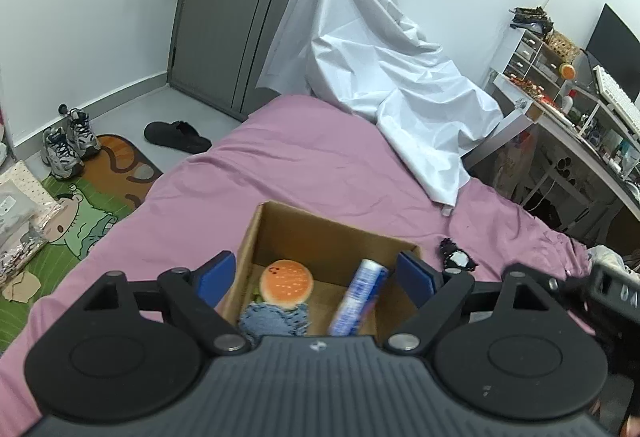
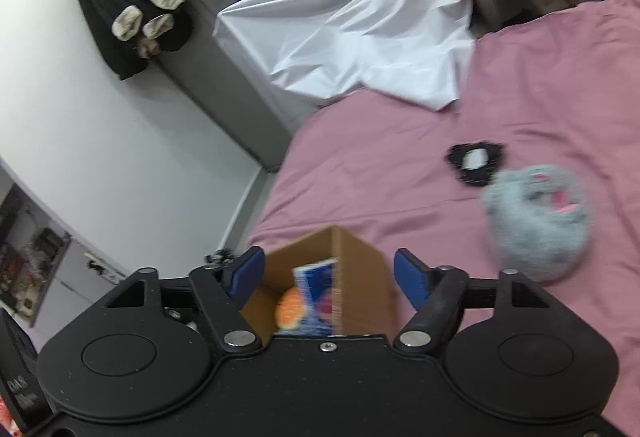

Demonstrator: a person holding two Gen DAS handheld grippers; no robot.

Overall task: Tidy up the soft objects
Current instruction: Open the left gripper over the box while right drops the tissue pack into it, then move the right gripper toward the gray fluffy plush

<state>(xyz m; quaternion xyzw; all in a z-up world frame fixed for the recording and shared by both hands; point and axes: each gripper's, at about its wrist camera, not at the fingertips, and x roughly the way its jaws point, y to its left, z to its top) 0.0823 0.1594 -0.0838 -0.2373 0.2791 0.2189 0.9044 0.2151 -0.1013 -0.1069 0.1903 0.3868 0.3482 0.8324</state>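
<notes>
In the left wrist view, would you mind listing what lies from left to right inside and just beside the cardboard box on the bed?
Burger-shaped plush → blue-and-white tube → right wall of the cardboard box → small black-and-white item on the pink bedsheet.

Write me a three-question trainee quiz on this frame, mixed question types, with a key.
1. True or false: the burger plush lies inside the cardboard box.
2. Which soft item is outside the box? A) grey fluffy toy B) blue-and-white pack C) denim piece
3. Fill in: the bed sheet is ____.

Key: 1 true; 2 A; 3 pink.
</notes>
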